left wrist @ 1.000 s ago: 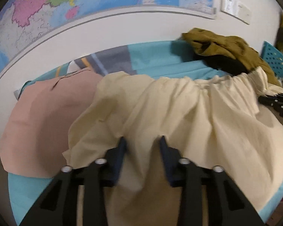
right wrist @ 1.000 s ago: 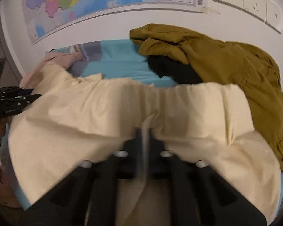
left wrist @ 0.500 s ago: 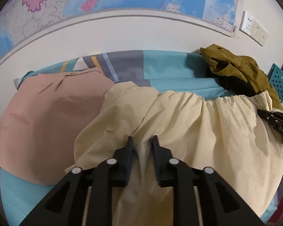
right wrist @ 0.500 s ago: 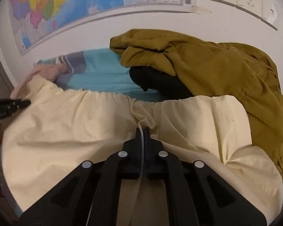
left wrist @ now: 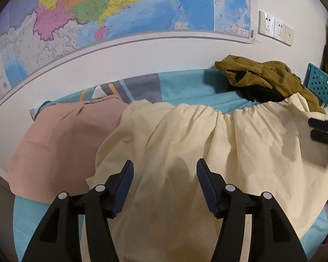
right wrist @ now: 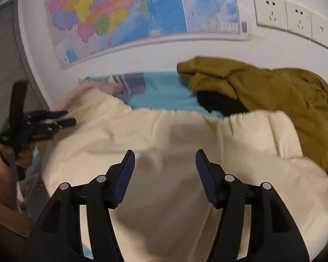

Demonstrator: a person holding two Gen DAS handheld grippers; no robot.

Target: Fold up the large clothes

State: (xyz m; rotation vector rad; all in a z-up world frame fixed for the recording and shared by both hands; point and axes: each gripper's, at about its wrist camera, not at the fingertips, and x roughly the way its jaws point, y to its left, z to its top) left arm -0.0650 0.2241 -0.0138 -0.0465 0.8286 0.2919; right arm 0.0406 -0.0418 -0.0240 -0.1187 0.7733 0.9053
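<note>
A large cream garment [left wrist: 207, 148] with a gathered elastic waistband lies spread on the turquoise bed sheet [left wrist: 185, 83]; it also shows in the right wrist view [right wrist: 185, 142]. My left gripper [left wrist: 165, 172] is open and empty, just above the cream cloth near its front edge. My right gripper [right wrist: 164, 163] is open and empty above the same cloth. The left gripper appears at the left of the right wrist view [right wrist: 61, 118]; the right gripper's fingertips [left wrist: 319, 128] show at the right edge of the left wrist view.
A folded pink garment [left wrist: 61, 144] lies left of the cream one. An olive-brown jacket over a black item [right wrist: 262, 89] is heaped at the back right. A map [left wrist: 120, 11] and wall sockets [right wrist: 290, 17] are on the wall. A turquoise perforated basket [left wrist: 320, 83] stands at the right.
Both grippers have opened and let go of the cream garment, which now lies flat. Both have drawn back and tilted up, showing more wall.
</note>
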